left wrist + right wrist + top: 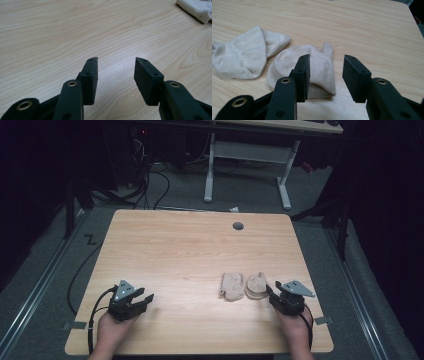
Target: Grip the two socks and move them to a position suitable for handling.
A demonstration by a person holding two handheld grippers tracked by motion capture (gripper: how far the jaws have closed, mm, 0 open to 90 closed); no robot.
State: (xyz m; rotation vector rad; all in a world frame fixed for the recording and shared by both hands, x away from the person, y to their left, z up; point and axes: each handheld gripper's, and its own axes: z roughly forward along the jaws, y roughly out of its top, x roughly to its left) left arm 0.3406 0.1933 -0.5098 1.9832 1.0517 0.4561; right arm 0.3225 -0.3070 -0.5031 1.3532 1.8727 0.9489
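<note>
- Two beige socks lie side by side on the right half of the wooden bench (190,250), toward its near edge; from above I cannot tell whether they touch.
- The left sock (232,286) is bunched and lies flat; in the right gripper view it spreads out to the left (244,58).
- The right sock (256,285) is folded over itself, its cuff pointing away from the person (317,67).
- The right tongs (272,292) sit just beside the right sock, jaws parted and holding nothing; in the right gripper view (325,75) the left jaw covers part of that sock.
- The left tongs (145,298) rest well apart from the socks near the bench's left front, jaws spread over bare wood (116,75).
- A corner of pale cloth (197,8) is cut off at the top right edge of the left gripper view.
- A small round grey grommet (238,226) sits near the bench's far edge.
- Beyond the bench stand a white desk frame (250,155) and dark cables (150,180) on the grey floor; the surroundings are too dark to make out.
</note>
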